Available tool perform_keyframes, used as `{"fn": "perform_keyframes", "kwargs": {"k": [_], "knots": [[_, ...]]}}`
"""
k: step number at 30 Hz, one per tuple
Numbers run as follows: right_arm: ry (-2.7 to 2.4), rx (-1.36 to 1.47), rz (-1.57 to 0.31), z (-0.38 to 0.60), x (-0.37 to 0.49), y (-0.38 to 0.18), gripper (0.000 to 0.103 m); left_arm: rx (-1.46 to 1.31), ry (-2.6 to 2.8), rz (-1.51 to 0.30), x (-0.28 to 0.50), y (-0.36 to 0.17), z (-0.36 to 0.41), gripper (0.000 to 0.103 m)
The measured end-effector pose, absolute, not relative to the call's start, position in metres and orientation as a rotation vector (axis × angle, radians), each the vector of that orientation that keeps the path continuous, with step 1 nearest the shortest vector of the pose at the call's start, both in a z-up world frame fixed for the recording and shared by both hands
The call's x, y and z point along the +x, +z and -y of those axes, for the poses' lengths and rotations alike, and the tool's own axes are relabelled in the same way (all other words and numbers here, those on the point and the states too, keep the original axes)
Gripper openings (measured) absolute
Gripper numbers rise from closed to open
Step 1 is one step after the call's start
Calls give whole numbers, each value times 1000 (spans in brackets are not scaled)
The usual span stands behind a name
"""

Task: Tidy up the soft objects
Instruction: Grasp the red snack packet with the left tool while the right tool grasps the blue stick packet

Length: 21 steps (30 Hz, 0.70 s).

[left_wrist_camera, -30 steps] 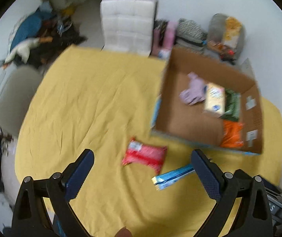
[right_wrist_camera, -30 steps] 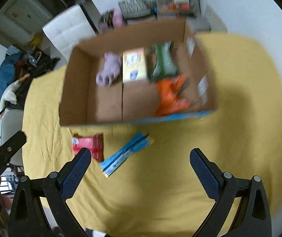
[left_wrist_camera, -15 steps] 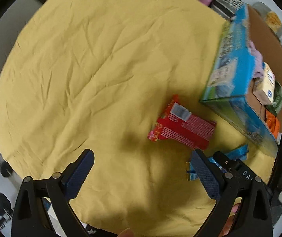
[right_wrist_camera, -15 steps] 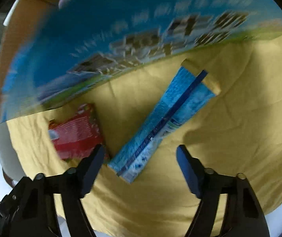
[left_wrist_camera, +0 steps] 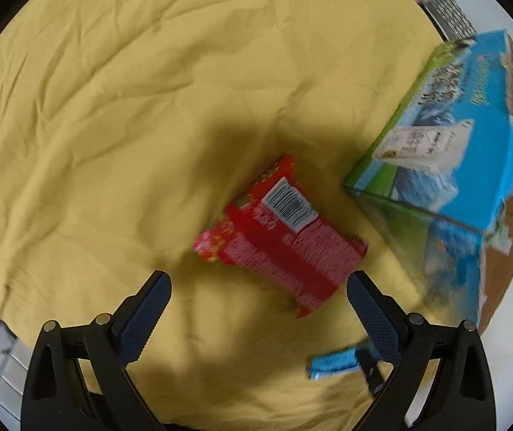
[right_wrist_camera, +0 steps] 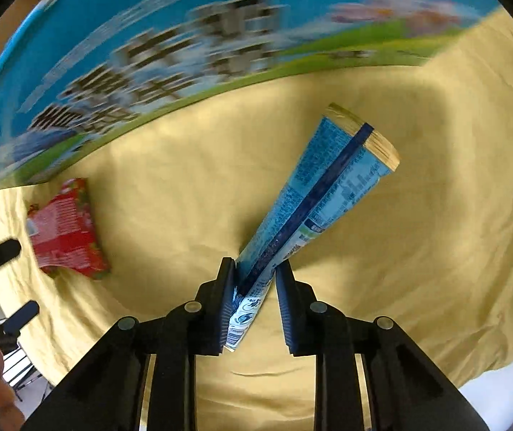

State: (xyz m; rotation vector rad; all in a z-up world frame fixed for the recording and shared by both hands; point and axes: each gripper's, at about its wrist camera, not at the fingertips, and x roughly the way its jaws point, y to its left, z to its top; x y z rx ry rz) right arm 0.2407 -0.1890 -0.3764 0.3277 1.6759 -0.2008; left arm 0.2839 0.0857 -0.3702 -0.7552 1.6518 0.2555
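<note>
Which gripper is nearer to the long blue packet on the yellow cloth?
The right gripper: its fingers are closed on the near end of the blue packet. The left gripper is open beside it, over the red packet.

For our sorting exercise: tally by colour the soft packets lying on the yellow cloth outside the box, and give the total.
Red packets: 1, the red packet, between the open left gripper fingers.
Blue packets: 1, the blue packet, clamped in the right gripper.
Total: 2, both beside the box.
</note>
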Motion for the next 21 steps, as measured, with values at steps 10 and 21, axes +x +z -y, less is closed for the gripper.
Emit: {"fn": "perform_keyframes", "kwargs": {"k": [10, 21], "knots": [[-210, 271, -1626, 208, 236, -369, 21, -868, 383, -1581, 281, -399, -62, 101], [-164, 180, -1665, 181, 231, -380, 20, -664, 321, -1637, 274, -399, -65, 103]]}}
